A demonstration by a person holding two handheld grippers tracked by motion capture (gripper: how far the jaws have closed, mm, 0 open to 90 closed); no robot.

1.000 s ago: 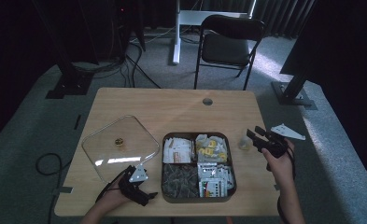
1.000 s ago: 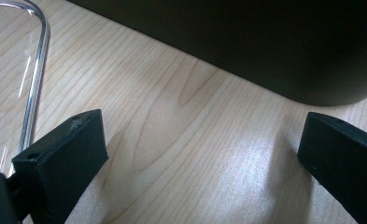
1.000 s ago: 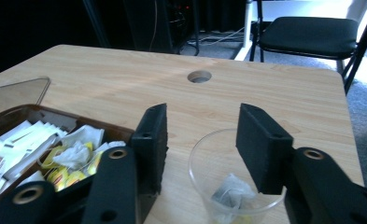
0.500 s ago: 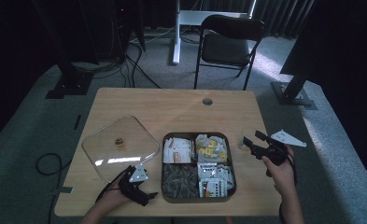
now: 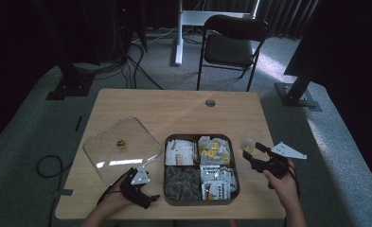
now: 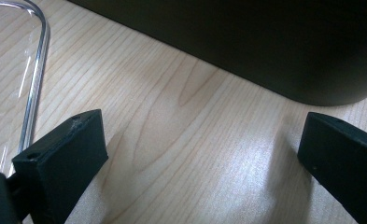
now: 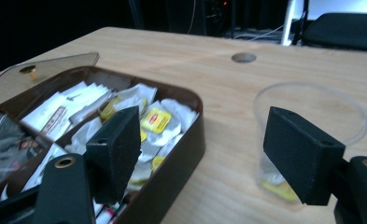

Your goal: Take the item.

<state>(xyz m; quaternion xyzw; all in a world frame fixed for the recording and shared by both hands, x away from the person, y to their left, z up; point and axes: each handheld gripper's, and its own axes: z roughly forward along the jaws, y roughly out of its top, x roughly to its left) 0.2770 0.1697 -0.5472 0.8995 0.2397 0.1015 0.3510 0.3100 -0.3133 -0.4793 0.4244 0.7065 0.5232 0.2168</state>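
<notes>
Cup of clear plastic stands upright on the surface, just beside the tray's wall at 3 o'clock, with something yellow lying at its bottom. Your right hand-held gripper sits close at the cup's 6 o'clock; its jaws have just been opening and now stand wide, gripping nothing, the cup showing past the right-hand jaw in the right gripper view. The tray is dark brown with four compartments full of tea bags and sachets, yellow-labelled ones in the compartment nearest the cup. At the tray's 9 o'clock a clear lid with a small brass knob lies flat on the surface. Your left hand-held gripper rests low at the tray's 8 o'clock, jaws spread wide over bare wood, holding nothing, the lid's edge beside one jaw and the tray's dark wall ahead. A black folding chair stands beyond the surface at 12 o'clock.
</notes>
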